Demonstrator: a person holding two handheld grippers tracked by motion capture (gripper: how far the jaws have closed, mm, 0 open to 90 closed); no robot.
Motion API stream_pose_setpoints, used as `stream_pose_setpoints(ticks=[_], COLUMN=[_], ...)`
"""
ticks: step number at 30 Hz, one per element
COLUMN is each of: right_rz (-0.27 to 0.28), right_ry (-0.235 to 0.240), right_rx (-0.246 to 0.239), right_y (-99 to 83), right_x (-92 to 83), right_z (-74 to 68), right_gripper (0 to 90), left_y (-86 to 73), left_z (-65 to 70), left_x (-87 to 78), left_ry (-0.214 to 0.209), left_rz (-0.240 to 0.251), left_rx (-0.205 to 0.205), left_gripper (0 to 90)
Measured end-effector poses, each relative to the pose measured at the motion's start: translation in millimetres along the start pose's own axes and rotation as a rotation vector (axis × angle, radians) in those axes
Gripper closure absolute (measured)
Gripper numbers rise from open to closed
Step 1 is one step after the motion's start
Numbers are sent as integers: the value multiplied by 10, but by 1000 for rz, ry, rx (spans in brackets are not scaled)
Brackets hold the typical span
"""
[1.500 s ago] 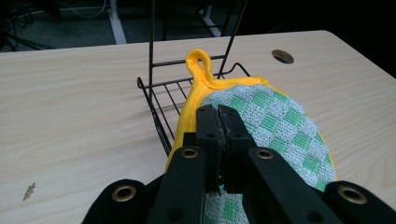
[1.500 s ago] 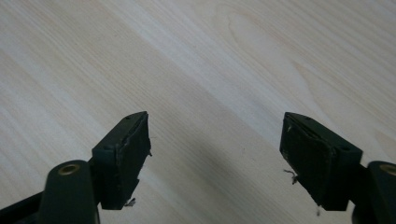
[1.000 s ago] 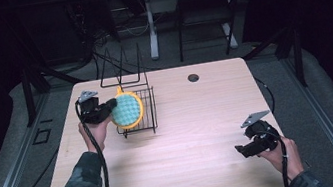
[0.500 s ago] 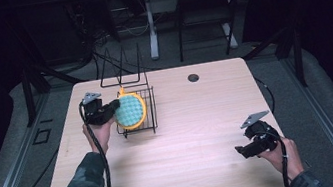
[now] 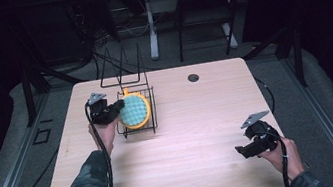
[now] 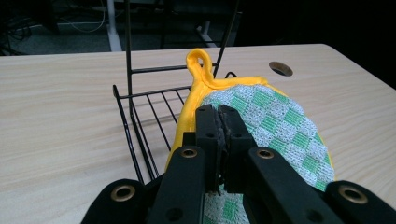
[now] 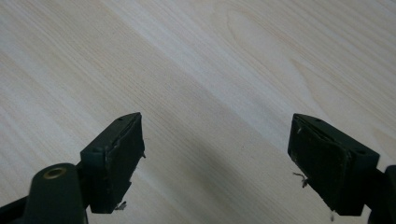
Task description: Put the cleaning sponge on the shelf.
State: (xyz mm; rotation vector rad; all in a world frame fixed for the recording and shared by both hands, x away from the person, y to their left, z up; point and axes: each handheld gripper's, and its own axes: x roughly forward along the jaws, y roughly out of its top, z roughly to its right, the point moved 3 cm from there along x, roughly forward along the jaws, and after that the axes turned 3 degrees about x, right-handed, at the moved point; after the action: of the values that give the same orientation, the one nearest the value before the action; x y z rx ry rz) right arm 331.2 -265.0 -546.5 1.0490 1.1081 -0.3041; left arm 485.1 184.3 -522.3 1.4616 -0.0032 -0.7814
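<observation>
Dark workshop, pale wood bench (image 5: 192, 170): left gripper (image 5: 117, 109) jaws pinched tight on the checkered pot holder (image 5: 133, 111) at the wire rack (image 5: 151, 121), probably slotting it in next, right gripper (image 5: 244, 151) idle, jaws wide, empty.

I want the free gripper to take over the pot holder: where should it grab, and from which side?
Probably the yellow loop at the top of the pot holder, coming from above. It stands clear of the wire rack, while the left gripper already pinches the near edge. The right gripper is open.
</observation>
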Motion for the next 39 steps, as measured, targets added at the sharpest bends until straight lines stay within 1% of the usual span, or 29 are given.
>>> stream_pose_setpoints(ticks=[6,9,12,13,14,17,19,21,25,27,28,30,31,33,36,39], right_rz=[-1,-3,-4,-4,-4,-5,-9,-9,-10,-10,-7,-7,-8,-10,-11,-11], right_ry=[1,5,5,5,4,4,1,5,5,3,0,0,0,6,7,8], right_rx=[1,-1,-3,-3,-4,-4,-8,-4,-5,-7,-8,-8,-8,-5,-6,-6], right_y=[-3,-3,-5,-5,-4,-4,-4,-3,-4,-5,-5,-5,-5,-5,-5,-6], right_x=[-2,1,0,0,0,-1,-3,-2,-1,-3,-1,-1,-1,-2,0,2], right_z=[0,-4,-3,-3,-4,-8,-6,-11,-11,-8,-7,-6,-7,-11,-12,-11], right_gripper=[180,180,181,181,181,182,183,183,183,183,183,183,184,184,184,184], left_y=[-23,-33,-40,-41,-44,-49,-52,-56,-65,-69,-71,-76,-80,-87,-96,-101], left_z=[29,42,52,50,53,52,52,46,49,48,50,45,46,32,22,15], left_x=[78,112,138,141,152,167,174,189,217,229,239,248,258,272,289,310], left_ry=[0,0,6,10,20,23,23,31,35,37,38,40,45,45,52,46], left_rz=[-18,-34,-48,-60,-60,-72,-80,-81,-84,-90,-89,-104,-99,-104,-114,-119], left_rx=[11,24,38,48,49,57,57,63,58,67,65,66,59,64,59,58], left_gripper=[882,882,882,882,882,881,879,879,876,875,875,875,875,874,872,865])
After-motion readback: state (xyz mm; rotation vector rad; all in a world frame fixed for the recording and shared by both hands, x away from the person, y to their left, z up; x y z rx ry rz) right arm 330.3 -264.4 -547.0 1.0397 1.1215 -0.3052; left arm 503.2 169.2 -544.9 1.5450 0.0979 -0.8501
